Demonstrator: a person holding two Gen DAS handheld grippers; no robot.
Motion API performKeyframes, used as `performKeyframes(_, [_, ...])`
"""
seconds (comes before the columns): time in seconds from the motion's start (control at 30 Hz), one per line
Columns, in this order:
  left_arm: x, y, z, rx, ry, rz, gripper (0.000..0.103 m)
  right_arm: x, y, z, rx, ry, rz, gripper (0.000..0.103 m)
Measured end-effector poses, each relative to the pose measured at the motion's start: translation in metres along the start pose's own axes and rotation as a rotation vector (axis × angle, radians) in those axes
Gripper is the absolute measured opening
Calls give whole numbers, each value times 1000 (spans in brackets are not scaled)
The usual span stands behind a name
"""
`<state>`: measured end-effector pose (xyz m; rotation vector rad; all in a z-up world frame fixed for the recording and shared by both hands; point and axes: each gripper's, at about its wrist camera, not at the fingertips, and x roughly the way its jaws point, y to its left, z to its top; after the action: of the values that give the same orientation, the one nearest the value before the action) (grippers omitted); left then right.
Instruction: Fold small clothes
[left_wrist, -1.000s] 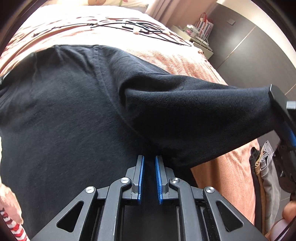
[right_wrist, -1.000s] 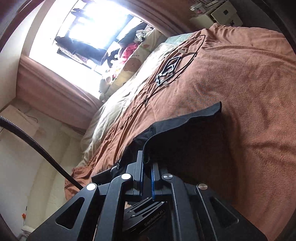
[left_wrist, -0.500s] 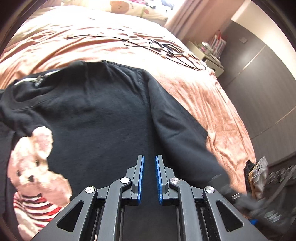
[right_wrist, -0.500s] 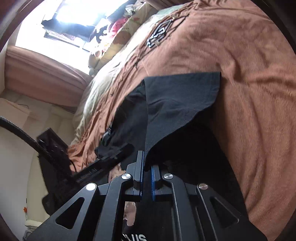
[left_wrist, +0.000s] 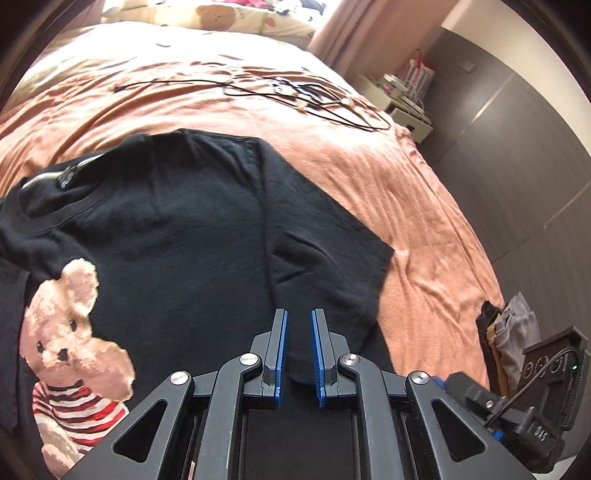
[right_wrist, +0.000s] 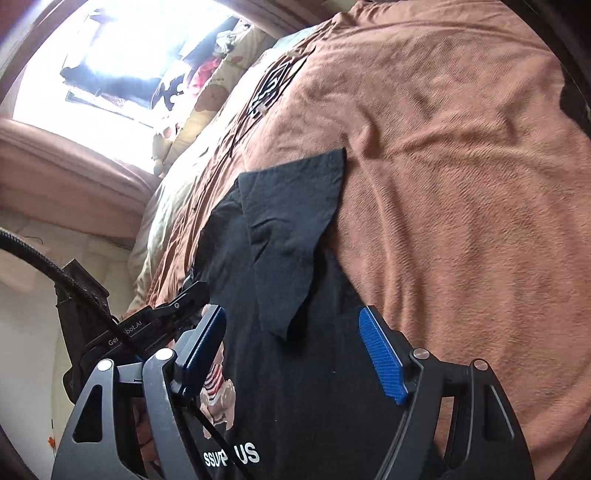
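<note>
While the right gripper (right_wrist: 291, 354) spreads its blue-padded fingers (right_wrist: 384, 360) wider, nothing sits between them; the black T-shirt (right_wrist: 295, 387) lies flat beneath, and its sleeve (right_wrist: 291, 229) rests folded over the body just ahead of the tips. White lettering and part of a bear print show on the shirt near the bottom of the right wrist view. The left gripper (left_wrist: 298, 354) stands narrow, its fingers (left_wrist: 279, 354) close together with a slim gap; a fold of the shirt's dark cloth shows in that gap, but whether the pads pinch it I cannot tell. From the left wrist view the T-shirt is spread front up on the bed (left_wrist: 406, 192), with a teddy bear print (left_wrist: 70, 354) in a red-striped top at the left and the neckline (left_wrist: 59, 218) further back. Beyond the shirt a tangle of black cables (left_wrist: 314, 103) lies on the peach blanket, and a bear-patterned pillow (left_wrist: 229, 16) sits at the head. A nightstand (left_wrist: 406, 107) stands past the bed's far right corner.
</note>
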<state>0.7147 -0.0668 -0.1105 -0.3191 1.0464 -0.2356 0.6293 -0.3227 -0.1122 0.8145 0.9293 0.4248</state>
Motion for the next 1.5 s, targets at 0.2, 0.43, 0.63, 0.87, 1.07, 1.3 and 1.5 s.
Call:
performKeyframes(0.2, [22, -37, 5, 98, 12, 7, 41, -18, -4, 11, -51, -98, -4, 71])
performKeyframes(0.43, [64, -71, 15, 160, 49, 3, 42, -14, -23, -1, -65, -139, -83, 38])
performKeyframes(0.63, [102, -93, 19, 245, 77, 30, 42, -23, -34, 6, -32, -147, -97, 37])
performKeyframes(0.87, [135, -107, 21, 298, 78, 77, 42, -43, -28, 2, -47, -202, -169, 37])
performKeyframes(1.07, [146, -112, 28, 310, 59, 124, 25, -51, -20, -5, -51, -204, -149, 37])
performKeyframes(1.3, [112, -98, 38, 266, 32, 70, 6, -40, -17, 0, -81, -177, -130, 37])
performKeyframes(1.5, [67, -75, 47, 218, -15, 48, 6, -34, -12, -1, -95, -165, -106, 37])
